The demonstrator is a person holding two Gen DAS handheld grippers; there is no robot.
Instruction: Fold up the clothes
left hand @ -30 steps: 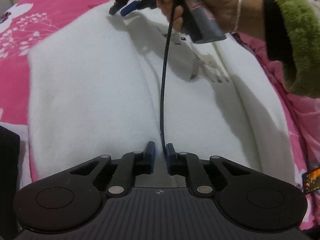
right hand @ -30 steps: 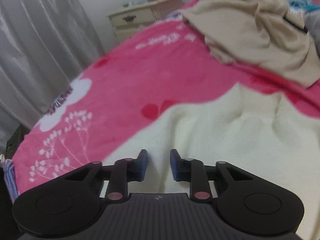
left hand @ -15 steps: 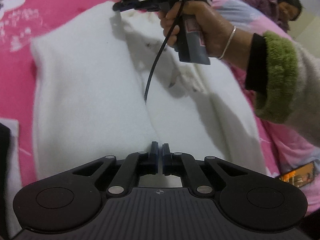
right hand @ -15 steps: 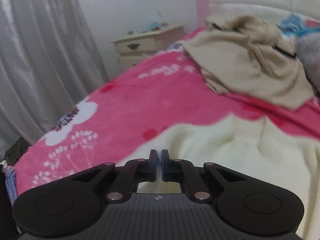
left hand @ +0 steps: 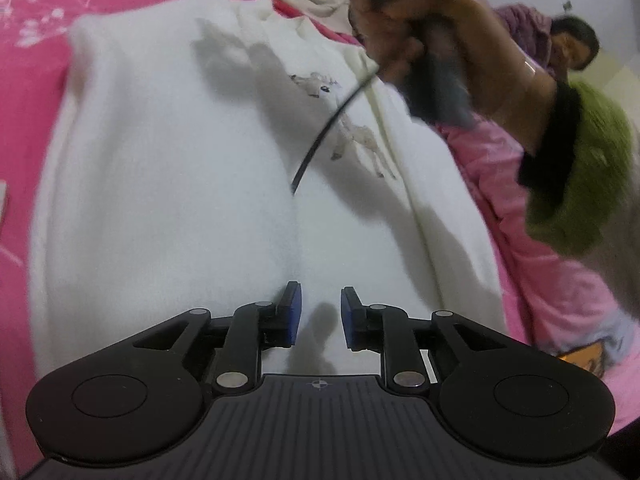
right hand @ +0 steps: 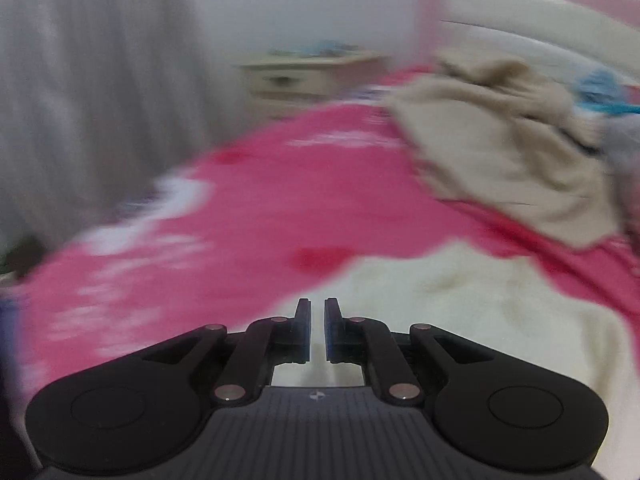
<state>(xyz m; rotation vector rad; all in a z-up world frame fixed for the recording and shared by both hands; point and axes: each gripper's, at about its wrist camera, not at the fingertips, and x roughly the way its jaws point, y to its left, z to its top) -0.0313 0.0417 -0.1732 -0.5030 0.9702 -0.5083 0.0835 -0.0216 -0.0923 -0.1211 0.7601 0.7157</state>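
Resting flat on pink bedspread [left hand: 24, 92]: white garment [left hand: 168, 184]; hand-held grippers off it.

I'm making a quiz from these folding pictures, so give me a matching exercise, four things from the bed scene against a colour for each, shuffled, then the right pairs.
Things:
1. garment under the left gripper
2. bedspread
3. crumpled garment near the headboard
4. sleeve cuff on the arm with the right gripper

Colours:
A. green
B. beige
C. white
D. pink

Pairs: 1-C, 2-D, 3-B, 4-A
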